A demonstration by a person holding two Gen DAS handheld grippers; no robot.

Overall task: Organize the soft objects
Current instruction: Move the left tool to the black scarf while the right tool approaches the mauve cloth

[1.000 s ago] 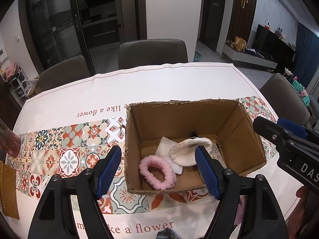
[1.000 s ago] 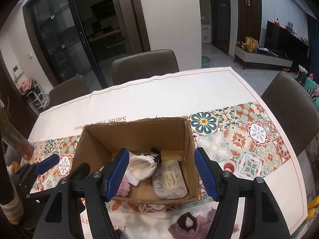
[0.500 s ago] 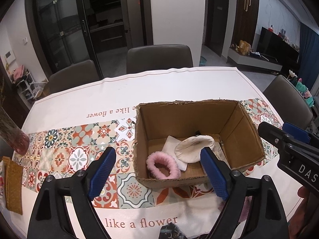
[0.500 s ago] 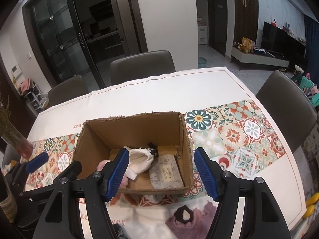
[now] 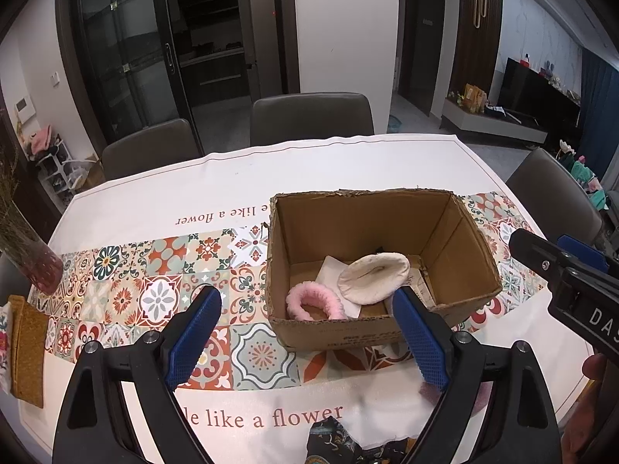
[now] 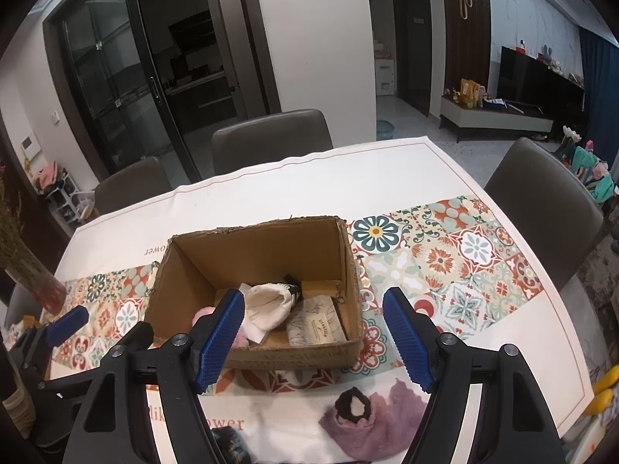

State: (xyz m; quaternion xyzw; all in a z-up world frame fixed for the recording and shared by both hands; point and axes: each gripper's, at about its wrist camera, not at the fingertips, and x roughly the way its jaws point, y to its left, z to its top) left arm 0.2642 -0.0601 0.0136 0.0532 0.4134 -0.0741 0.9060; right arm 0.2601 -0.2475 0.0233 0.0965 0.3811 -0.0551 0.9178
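An open cardboard box (image 5: pixel 379 328) stands on the patterned tablecloth. In it lie a pink fluffy headband (image 5: pixel 313 303), a cream cap (image 5: pixel 373 278), a white cloth (image 5: pixel 329 270) and a printed pouch (image 6: pixel 317 326). My left gripper (image 5: pixel 305 297) hovers before the box's near left corner, jaws opening, nothing between them. Before the near wall (image 6: pixel 294 359), my right gripper (image 6: pixel 313 297) is also opening and empty. On the table nearer to me lie a purple fluffy piece (image 6: pixel 371 425) with a black scrunchie (image 6: pixel 352 406) on it, and a dark patterned cloth (image 5: pixel 332 440).
A pink vase of dried stems (image 5: pixel 35 266) and a mustard cloth (image 5: pixel 27 352) are at the table's left edge. Grey chairs (image 5: pixel 309 116) stand along the far side and one chair (image 6: pixel 541 208) on the right. Yellow items (image 6: pixel 603 386) lie at the right edge.
Both grippers have drawn back from the box toward the near table edge, and their jaws stand wider. The items in the box have not moved.
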